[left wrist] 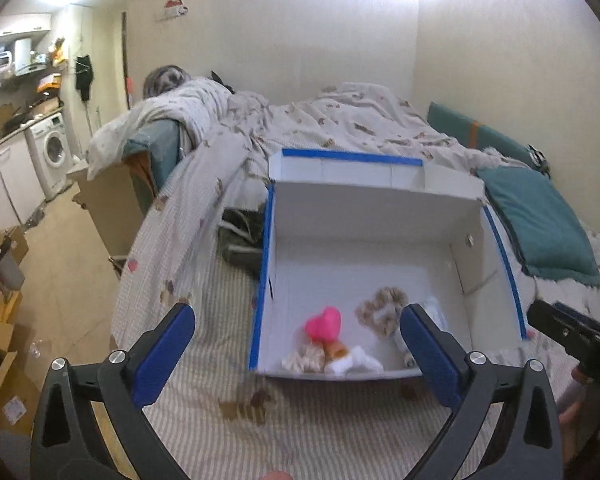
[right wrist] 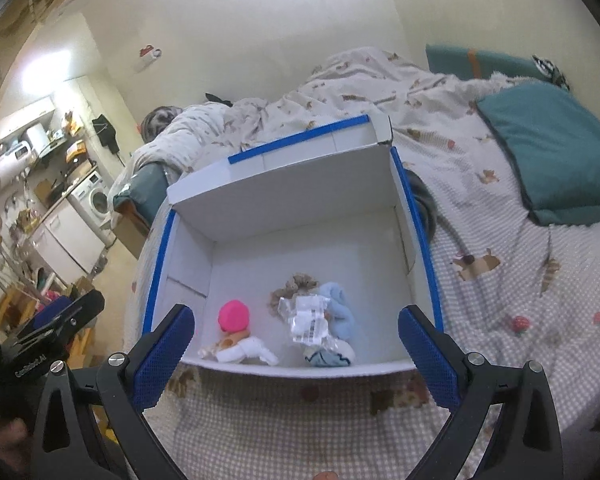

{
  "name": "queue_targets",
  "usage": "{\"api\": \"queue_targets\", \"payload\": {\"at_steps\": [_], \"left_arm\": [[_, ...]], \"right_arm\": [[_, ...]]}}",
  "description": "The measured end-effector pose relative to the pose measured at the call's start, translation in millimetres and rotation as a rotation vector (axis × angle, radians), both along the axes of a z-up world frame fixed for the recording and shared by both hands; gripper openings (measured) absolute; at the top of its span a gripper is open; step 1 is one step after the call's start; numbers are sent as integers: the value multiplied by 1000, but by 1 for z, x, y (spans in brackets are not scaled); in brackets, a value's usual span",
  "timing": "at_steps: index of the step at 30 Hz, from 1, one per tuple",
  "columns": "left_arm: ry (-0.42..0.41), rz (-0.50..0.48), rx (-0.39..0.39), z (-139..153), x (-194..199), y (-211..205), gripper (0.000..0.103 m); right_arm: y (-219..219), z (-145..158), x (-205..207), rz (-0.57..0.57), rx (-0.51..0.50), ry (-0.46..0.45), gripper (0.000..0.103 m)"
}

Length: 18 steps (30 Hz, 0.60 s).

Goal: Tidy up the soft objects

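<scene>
**Both tongs spread wide and empty above the near rim of the box on the bed**

The white box [left wrist: 364, 264] with blue-taped edges sits open on the bed [left wrist: 204, 392], its near wall low and its far flap [right wrist: 300, 152] standing up behind. The far half of the box floor is bare, so most open room lies toward the back wall. In front of the near rim there is a strip of checked sheet with nothing lying on it.

The left tongs [left wrist: 300, 356] point downward at a slant toward the near-left corner of the box, jaws fully released with nothing between them. The right tongs [right wrist: 296, 356] are angled the same way over the near rim, jaws equally wide apart and empty. Each tool shows at the edge of the other's view, so the two hang side by side, apart from each other.

The soft things lie bunched against the near wall: a pink plush piece [right wrist: 233, 316] with a white cloth [right wrist: 247, 353] just in front of it, a beige scrunchie [left wrist: 382, 310], a clear crinkled wrapper [right wrist: 309, 318] lying on a light blue cloth [right wrist: 342, 312], and another pale blue item [right wrist: 326, 358] touching the near wall.

Around the box, a teal pillow [right wrist: 556, 152] lies on the bed to the right, well apart, and a rumpled printed duvet [left wrist: 340, 120] is heaped behind the far flap. A dark object [left wrist: 240, 240] sits just beside the left wall. Off the bed's left edge are the floor and a washing machine [left wrist: 54, 148].
</scene>
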State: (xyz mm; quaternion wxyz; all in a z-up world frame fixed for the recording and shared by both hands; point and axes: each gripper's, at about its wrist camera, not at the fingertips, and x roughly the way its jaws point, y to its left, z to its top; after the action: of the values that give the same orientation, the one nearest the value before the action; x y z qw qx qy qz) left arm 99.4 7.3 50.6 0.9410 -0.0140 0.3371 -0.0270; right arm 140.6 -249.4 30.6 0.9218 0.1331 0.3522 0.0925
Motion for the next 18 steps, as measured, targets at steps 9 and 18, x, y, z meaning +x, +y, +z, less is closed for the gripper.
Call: {"api": "queue_targets", "payload": {"at_steps": [9,18], "left_arm": [[20,46,20,-13,-32,8,102],[-8,54,75,-23,-57,-3,102]], "right_arm": [[10,-15,-35,-8,-87,-37,103],[22,-16,-48,3,-128,-59,103]]}}
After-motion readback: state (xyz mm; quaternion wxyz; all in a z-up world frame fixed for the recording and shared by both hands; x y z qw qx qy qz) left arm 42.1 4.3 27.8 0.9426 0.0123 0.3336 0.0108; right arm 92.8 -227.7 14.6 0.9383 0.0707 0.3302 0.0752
